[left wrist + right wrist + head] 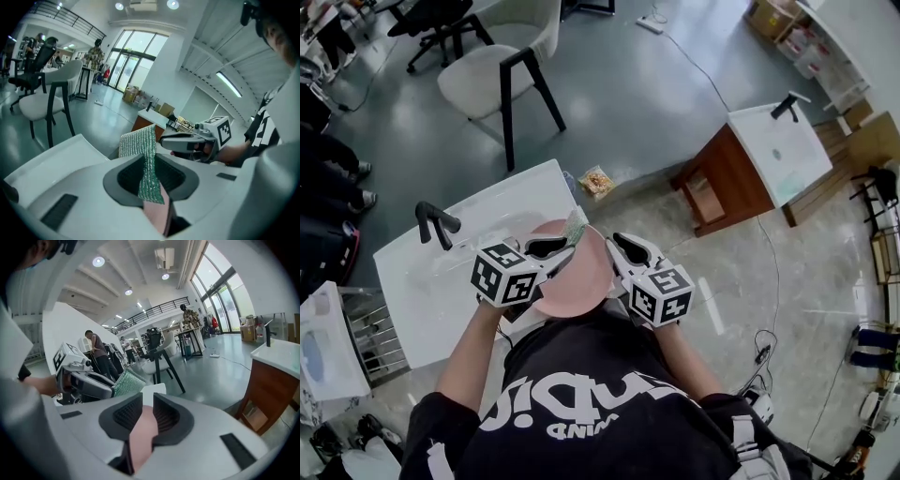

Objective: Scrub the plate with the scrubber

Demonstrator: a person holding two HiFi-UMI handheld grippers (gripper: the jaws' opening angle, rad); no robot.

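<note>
Pink and smooth, the round plate (578,274) is held up on edge over the near corner of a white worktop (417,295) that carries a black tap (437,224). The scrubber (144,152) is a limp strip of green, glittery mesh.

The right gripper (147,417) has its ribbed black fingers (167,416) pinched on the plate's rim, and the pink edge fills the narrow gap between them. The left gripper (151,177) has its fingers (125,177) closed on the scrubber. The strip's top flops out above them, and its lower end lies against the plate's edge.

From the head view, both marker cubes and the person's chest cover the plate's near rim. Only a small corner of mesh shows there, at the plate's far edge.
</note>
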